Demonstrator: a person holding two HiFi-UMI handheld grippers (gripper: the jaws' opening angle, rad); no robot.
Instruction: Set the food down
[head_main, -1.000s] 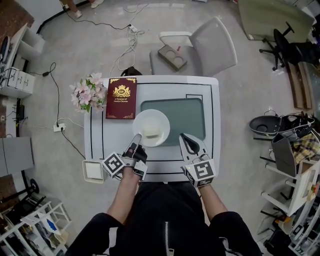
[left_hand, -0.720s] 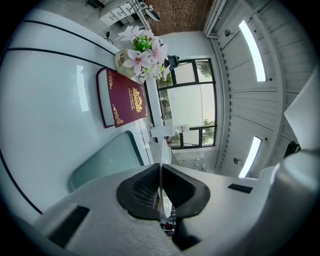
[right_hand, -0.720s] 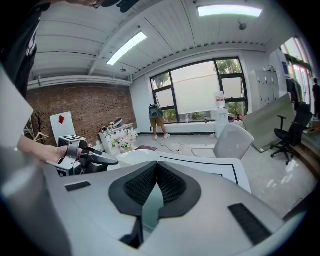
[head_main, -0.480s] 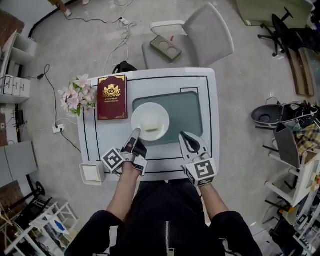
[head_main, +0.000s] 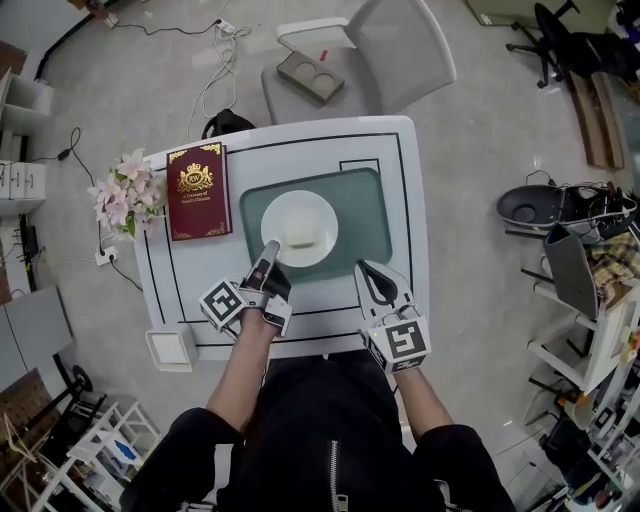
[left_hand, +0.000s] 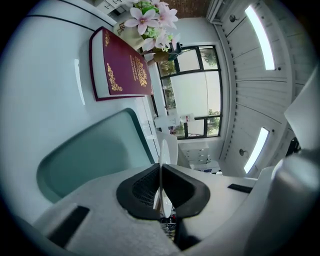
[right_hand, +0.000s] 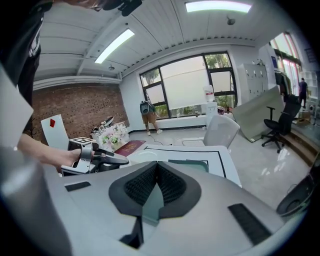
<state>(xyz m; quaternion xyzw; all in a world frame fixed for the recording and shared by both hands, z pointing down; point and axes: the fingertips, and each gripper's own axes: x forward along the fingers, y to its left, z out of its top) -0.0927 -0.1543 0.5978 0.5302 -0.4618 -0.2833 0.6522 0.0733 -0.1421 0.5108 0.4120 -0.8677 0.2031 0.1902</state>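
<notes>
Head view: the left gripper (head_main: 268, 247) is clenched on the near rim of the one white plate (head_main: 300, 215). A second ago the plate hung over the left edge of the one green mat (head_main: 365, 215). Now it is all over the mat's left half. One pale piece of food (head_main: 303, 238) lies on the plate. The left arm reaches forward. The right gripper (head_main: 366, 270) is squeezed closed with nothing in it and points at the mat's near edge. One red book (head_main: 197, 191) and one bunch of flowers (head_main: 118, 192) sit left of the mat, the book on the surface (head_main: 412, 180).

plate (head_main: 283, 214): glossy white | mat (head_main: 375, 212): matt green | table (head_main: 415, 180): smooth glossy | book (head_main: 198, 195): gilt cover
</notes>
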